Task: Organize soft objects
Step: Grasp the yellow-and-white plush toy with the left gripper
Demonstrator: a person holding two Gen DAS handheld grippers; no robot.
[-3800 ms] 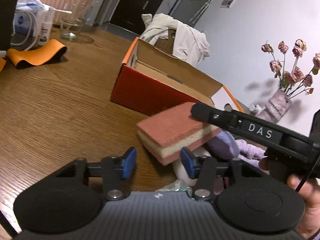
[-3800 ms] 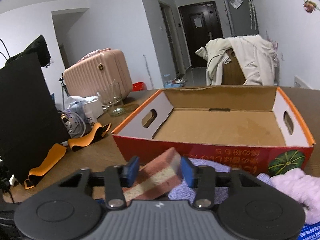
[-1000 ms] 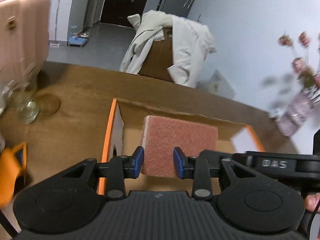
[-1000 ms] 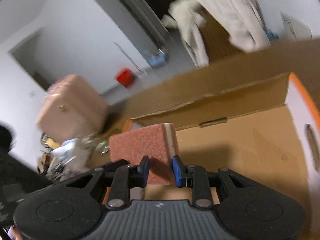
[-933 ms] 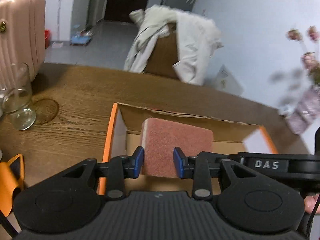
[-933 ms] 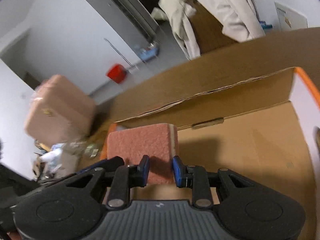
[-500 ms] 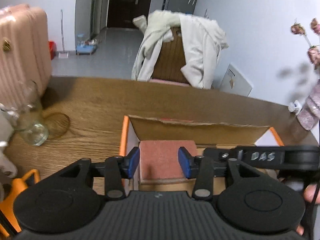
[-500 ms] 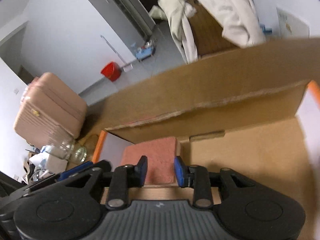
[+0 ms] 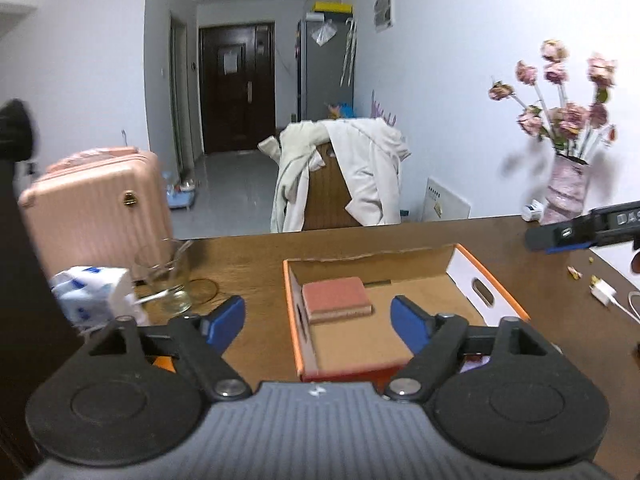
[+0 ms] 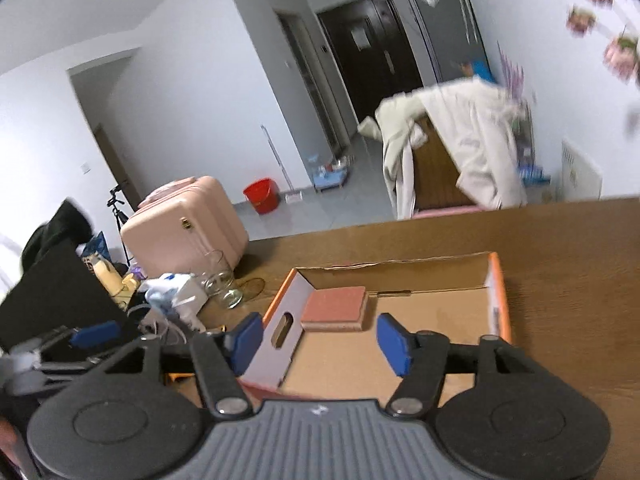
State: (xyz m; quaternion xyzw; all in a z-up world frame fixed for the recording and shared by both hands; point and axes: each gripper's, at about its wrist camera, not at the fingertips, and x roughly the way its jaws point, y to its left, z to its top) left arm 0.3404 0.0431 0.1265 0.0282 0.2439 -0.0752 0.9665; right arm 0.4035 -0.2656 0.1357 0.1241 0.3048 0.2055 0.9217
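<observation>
A glass jar (image 9: pixel 168 276) stands on the wooden worktop (image 9: pixel 248 256), the landmark here. Beside the jar lies a white-and-blue packet (image 9: pixel 92 294). Beyond the worktop's far edge stands a pink suitcase (image 9: pixel 96 204) and a chair draped with a pale coat (image 9: pixel 360 168). At its far right corner stands a vase of dried flowers (image 9: pixel 568 196).

left hand-held gripper (image 9: pixel 318 322) | black arms, blue pads, silver screws, ribbed grey body (right hand-held gripper (image 10: pixel 320 340) alike)

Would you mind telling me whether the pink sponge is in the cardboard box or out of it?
In. The pink sponge lies flat on the floor of the cardboard box, in its far left corner, with neither tool touching it.
</observation>
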